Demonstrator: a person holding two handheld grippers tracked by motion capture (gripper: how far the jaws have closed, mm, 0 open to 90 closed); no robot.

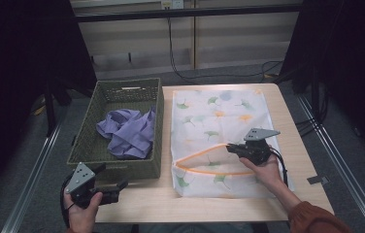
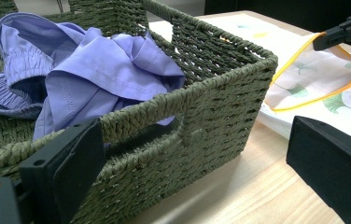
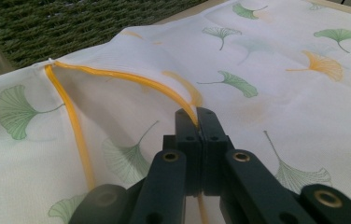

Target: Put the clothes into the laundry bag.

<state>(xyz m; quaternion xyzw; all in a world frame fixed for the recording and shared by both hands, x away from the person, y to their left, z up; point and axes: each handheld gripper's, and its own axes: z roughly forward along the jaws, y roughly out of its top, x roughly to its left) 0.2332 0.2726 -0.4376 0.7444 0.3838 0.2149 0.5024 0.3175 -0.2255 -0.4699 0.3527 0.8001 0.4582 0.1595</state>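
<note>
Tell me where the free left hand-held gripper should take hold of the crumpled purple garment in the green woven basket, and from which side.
Grip the raised fold at the near top of the crumpled purple garment, coming from above over the green woven basket's near wall. That ridge stands proud above the rim, so open jaws could likely close across it; lower parts lie flat against the basket floor. The left hand-held gripper sits open just outside that wall.
</note>
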